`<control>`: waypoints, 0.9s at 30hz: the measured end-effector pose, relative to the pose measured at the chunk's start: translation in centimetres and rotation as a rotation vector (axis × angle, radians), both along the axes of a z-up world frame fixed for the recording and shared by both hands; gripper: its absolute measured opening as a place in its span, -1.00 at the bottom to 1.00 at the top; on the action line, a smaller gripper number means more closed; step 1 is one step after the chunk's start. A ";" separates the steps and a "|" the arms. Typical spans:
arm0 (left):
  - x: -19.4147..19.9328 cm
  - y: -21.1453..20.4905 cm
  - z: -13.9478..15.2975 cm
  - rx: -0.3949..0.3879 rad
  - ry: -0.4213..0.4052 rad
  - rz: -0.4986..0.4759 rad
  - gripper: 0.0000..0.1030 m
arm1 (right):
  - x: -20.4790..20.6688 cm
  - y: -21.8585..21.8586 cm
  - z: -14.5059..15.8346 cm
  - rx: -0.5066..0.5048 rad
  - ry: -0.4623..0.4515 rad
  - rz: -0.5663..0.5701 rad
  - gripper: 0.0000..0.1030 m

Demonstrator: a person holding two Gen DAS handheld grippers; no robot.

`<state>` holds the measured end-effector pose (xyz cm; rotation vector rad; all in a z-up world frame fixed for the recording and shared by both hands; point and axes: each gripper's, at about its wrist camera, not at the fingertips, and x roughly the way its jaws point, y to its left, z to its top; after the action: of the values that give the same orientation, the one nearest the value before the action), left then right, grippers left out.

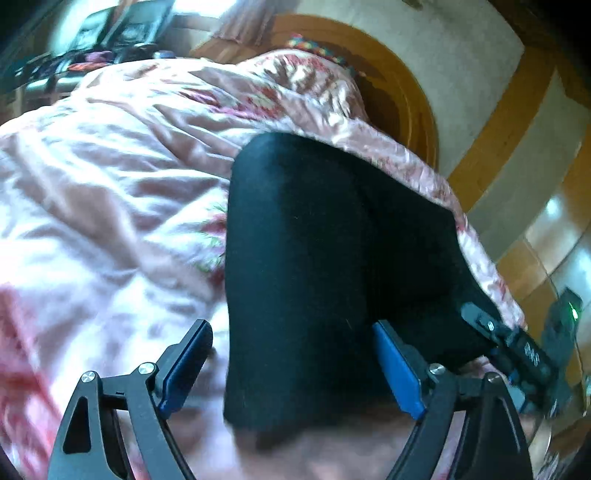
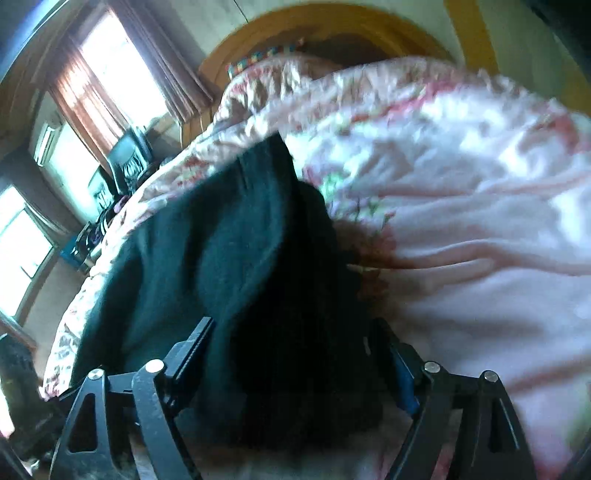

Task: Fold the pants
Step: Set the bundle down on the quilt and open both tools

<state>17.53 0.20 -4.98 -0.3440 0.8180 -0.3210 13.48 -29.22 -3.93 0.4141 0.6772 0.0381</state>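
Observation:
Black pants lie folded in a long strip on a pink flowered quilt covering a bed. My left gripper is open, straddling the near end of the strip; its blue pads stand apart from the cloth. In the right wrist view the same pants bulge up between the fingers of my right gripper, which also stands open around the near end. One of the right gripper's fingers shows at the pants' right edge in the left wrist view. Both pictures are blurred.
A curved wooden headboard and a colourful pillow lie at the far end of the bed. A cluttered desk with a chair stands by curtained windows. The bed's edge drops to a wooden floor.

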 end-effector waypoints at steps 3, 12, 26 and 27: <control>-2.0 -0.4 -0.1 0.012 -0.031 0.003 0.72 | -2.5 1.2 0.6 -0.126 -0.012 -0.001 0.61; -7.1 -1.5 -0.5 0.276 -0.046 -0.075 0.58 | -5.0 -0.7 -0.2 -0.018 0.060 -0.086 0.67; -11.0 0.2 1.3 0.307 -0.049 0.022 0.58 | -9.7 3.9 -0.2 -0.162 0.095 -0.029 0.95; -11.3 0.3 1.6 0.300 -0.060 0.021 0.58 | -10.1 4.3 0.2 -0.180 0.088 -0.029 0.97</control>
<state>6.23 0.46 -3.41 -0.0616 0.7903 -0.1840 3.37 -24.88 -3.71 0.2535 0.7542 -0.0687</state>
